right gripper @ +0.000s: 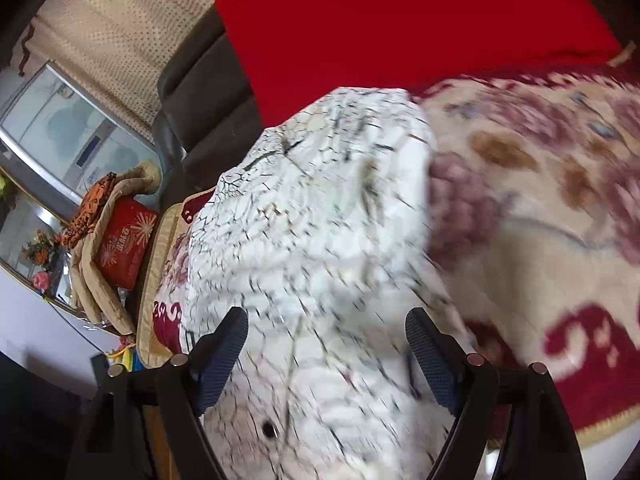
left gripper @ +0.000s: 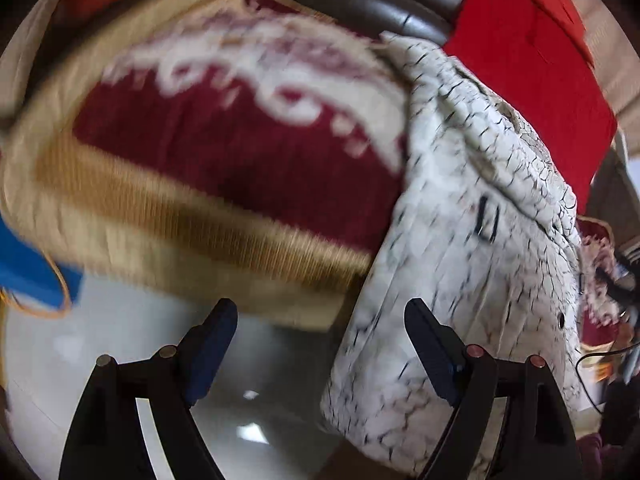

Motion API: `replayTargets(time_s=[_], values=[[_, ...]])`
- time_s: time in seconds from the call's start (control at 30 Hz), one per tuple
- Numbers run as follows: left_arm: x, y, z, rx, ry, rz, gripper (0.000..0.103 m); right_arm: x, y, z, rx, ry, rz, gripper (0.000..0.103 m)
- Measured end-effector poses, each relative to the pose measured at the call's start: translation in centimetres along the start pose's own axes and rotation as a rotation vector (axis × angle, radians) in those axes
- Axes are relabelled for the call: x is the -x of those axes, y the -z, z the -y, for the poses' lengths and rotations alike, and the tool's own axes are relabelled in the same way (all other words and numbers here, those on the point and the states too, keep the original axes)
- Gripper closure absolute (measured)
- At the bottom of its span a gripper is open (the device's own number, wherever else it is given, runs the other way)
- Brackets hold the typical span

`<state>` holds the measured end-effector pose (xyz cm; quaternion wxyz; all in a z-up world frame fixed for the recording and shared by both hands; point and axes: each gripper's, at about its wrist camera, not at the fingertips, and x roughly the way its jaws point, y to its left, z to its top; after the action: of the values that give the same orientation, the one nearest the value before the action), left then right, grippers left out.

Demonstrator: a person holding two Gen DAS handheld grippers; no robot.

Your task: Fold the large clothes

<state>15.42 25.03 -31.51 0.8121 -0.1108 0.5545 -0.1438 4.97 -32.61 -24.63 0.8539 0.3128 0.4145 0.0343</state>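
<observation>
White crackle-print jacket [right gripper: 320,220]: soft, bulky, likely slippery; grip at hem. Left claw [left gripper: 320,344] and right claw [right gripper: 326,344] both spread, empty.

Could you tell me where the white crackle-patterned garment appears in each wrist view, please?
Left wrist view: the white garment fills the right half, draped over the seat edge, past the open left gripper.
Right wrist view: it fills the centre, running down between the open right gripper fingers.
Shared landmark: the red cloth behind it.

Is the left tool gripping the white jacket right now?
No, the left tool is open, and the white jacket isn't between its fingers.
</observation>
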Motion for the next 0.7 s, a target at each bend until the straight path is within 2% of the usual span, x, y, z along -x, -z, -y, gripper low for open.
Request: replayTargets(time_s=[0.13, 0.23, 0.3, 0.47, 0.63, 0.67, 0.7], values=[[-2.1, 2.9, -0.9, 0.042, 0.073, 0.007, 0.017, 2.0, 1.8, 2.2, -0.036, 0.03, -0.002, 0.019], [-5.0, 4.9, 0.3, 0.052, 0.198, -0.073, 0.017, 2.9, 2.9, 3.4, -0.065, 0.073, -0.017, 0.019], [-6.1, 5.8, 1.1, 0.03, 0.232, -0.092, 0.017, 3.5, 3.6, 4.2, -0.083, 0.071, -0.029, 0.019], [-8.4, 5.8, 2.7, -0.001, 0.267, -0.091, 0.017, 4.6, 5.8, 6.0, -0.099, 0.069, -0.091, 0.019], [-11.0, 5.7, 4.2, -0.041, 0.317, -0.128, 0.017, 5.1, 8.7, 7.8, -0.137, 0.065, -0.134, 0.019], [-11.1, 5.8, 4.4, -0.053, 0.321, -0.12, 0.018, 5.1, 9.3, 8.2, -0.148, 0.062, -0.143, 0.019], [-11.1, 5.9, 4.7, -0.059, 0.334, -0.109, 0.029, 5.0, 9.9, 8.6, -0.155, 0.058, -0.153, 0.019]])
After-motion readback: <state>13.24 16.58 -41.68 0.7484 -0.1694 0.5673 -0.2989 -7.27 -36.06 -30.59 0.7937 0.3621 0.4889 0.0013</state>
